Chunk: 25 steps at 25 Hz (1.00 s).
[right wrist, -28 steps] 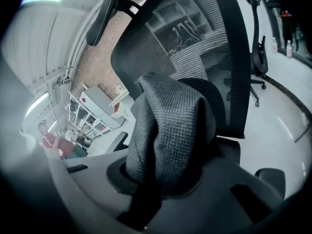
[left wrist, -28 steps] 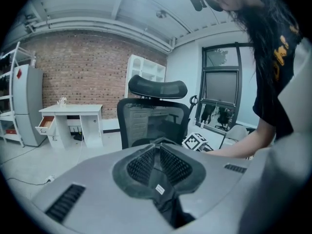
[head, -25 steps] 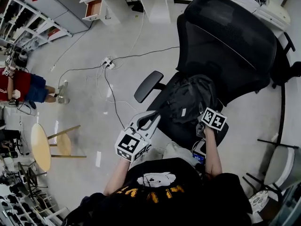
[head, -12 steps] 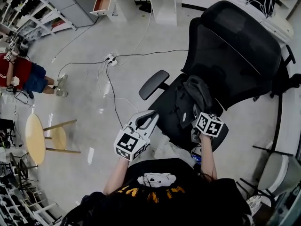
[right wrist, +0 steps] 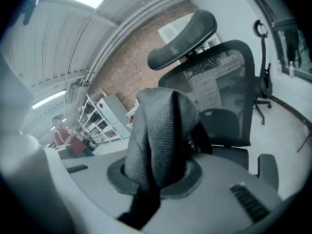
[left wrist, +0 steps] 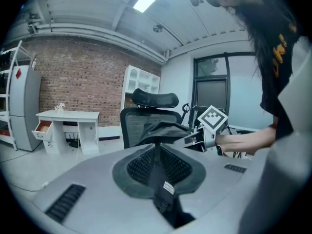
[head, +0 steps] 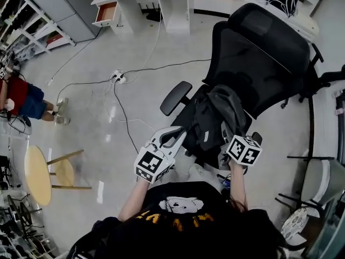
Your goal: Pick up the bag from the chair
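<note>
Backpack (head: 213, 115) — partly lifted off office chair (head: 259, 53), fabric pinched in right gripper (head: 225, 136); left gripper (head: 179, 135) closed, apart — clearing the seat remains.

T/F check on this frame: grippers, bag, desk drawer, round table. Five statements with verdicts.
1. The right gripper is shut on the dark fabric of the bag. True.
2. The bag lies on the floor beside the chair. False: it is over the chair's seat.
3. The left gripper stands wide open and empty. False: its jaws are closed on a black strap with a small label.
4. The desk drawer is pulled out. True.
5. In the head view, the round table stands right of the chair. False: it is at the far left.
</note>
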Each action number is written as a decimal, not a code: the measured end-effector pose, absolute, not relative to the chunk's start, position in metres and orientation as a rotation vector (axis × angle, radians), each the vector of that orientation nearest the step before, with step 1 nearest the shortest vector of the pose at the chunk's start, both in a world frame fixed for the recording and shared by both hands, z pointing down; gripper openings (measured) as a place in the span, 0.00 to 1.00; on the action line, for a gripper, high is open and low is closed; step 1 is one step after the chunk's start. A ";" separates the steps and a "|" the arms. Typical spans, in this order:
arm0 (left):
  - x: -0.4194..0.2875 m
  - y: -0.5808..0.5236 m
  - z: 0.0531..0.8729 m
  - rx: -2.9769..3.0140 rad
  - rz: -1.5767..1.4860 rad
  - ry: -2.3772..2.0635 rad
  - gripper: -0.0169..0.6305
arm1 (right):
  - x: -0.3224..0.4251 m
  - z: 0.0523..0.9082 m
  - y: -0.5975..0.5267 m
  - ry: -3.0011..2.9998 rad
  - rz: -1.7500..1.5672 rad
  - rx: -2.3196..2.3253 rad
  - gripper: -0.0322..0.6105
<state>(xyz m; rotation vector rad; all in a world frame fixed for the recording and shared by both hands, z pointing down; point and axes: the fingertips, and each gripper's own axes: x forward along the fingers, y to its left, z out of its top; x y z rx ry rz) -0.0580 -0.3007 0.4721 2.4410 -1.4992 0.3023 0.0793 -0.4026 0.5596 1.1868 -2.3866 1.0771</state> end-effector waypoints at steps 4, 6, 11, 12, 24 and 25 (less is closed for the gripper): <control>-0.068 -0.278 0.468 2.518 0.290 -1.404 0.09 | 0.069 0.530 -0.369 -2.421 1.066 1.269 0.12; -0.071 -0.266 0.468 2.551 0.293 -1.361 0.09 | 0.067 0.518 -0.351 -2.428 1.064 1.316 0.12; -0.081 -0.230 0.463 2.638 0.277 -1.259 0.09 | 0.061 0.495 -0.302 -2.435 1.045 1.434 0.12; -0.083 -0.223 0.462 2.656 0.272 -1.239 0.09 | 0.059 0.492 -0.292 -2.435 1.038 1.456 0.12; -0.078 -0.161 0.463 2.731 0.240 -1.017 0.07 | 0.063 0.470 -0.194 -2.364 1.020 1.606 0.12; -0.074 -0.159 0.465 2.732 0.241 -1.001 0.07 | 0.065 0.469 -0.188 -2.355 1.018 1.612 0.12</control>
